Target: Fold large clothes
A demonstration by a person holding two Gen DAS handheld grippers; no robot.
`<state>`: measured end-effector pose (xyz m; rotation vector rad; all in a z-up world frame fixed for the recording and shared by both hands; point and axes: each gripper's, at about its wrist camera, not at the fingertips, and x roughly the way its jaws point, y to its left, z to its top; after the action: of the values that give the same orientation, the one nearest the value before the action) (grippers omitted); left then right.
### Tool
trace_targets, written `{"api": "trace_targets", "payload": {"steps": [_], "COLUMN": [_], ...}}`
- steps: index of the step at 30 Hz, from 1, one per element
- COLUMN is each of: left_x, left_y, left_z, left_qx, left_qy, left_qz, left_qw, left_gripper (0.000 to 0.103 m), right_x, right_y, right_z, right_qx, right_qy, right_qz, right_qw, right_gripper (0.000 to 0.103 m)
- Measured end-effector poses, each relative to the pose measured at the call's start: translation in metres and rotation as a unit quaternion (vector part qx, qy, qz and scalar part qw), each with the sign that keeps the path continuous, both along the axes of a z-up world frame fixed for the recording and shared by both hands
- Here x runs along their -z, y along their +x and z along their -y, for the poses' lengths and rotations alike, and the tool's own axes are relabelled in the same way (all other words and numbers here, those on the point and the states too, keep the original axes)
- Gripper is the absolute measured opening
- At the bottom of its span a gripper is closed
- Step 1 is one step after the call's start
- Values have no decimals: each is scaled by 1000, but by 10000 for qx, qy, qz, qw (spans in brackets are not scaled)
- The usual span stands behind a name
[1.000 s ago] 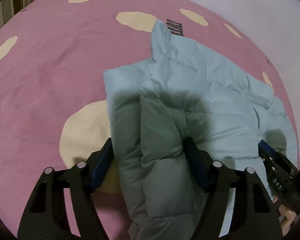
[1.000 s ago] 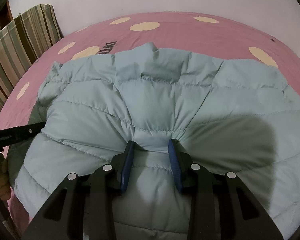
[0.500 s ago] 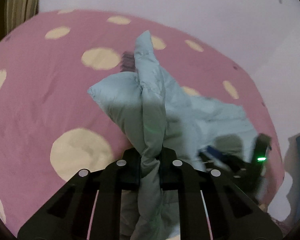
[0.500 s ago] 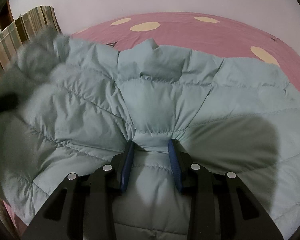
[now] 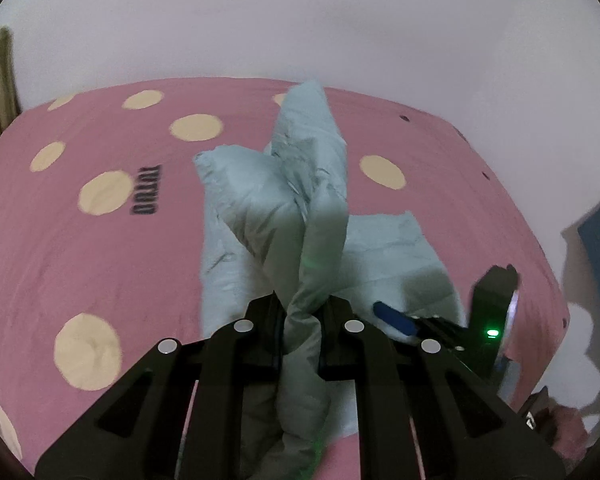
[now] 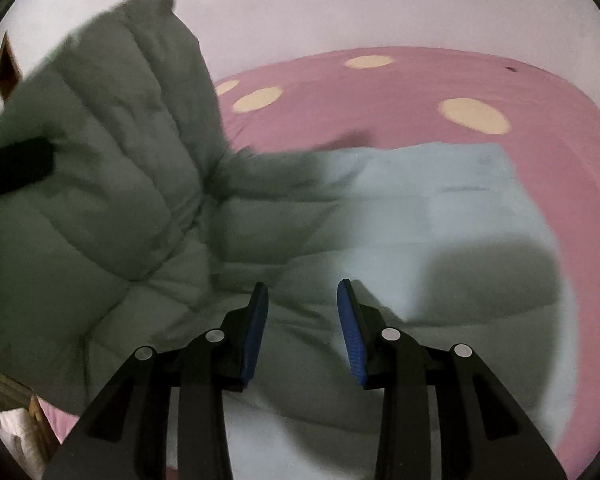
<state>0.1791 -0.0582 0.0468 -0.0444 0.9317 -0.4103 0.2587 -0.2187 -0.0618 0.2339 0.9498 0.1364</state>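
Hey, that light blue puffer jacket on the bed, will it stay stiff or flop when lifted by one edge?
Probably floppy: the puffer jacket bunches thin where the left gripper pinches it and sags below. Its quilted panels stand puffed, so it likely springs back. It looks light for its bulk.

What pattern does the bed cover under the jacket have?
The bed cover is pink with cream polka dots and a small dark printed word; the left wrist view shows it best.

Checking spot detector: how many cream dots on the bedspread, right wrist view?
4 cream dots: one far centre, two left beside the raised puffer jacket, one right. Jacket may hide more.
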Motion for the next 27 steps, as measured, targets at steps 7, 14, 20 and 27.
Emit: {"api": "trace_targets", "payload": {"steps": [7, 14, 20, 27], "left_x": [26, 80, 101, 69], "left_y": [10, 13, 1, -18], "left_z": [91, 154, 173, 159], "left_qx": [366, 493, 474, 672], "left_qy": [370, 471, 458, -34], "left_qz": [-125, -514, -462, -306], "left_qw": [9986, 9964, 9968, 9973], "left_gripper": [12, 12, 13, 37], "right_x": [-9, -6, -1, -8], "right_y": [-37, -62, -71, -72], "right_z": [76, 121, 134, 138], "right_qx": [602, 1075, 1299, 1355], "right_qy": [75, 184, 228, 240], "right_qz": [74, 71, -10, 37], "right_qw": [9981, 9940, 9913, 9905], "right_gripper": [37, 37, 37, 40]}}
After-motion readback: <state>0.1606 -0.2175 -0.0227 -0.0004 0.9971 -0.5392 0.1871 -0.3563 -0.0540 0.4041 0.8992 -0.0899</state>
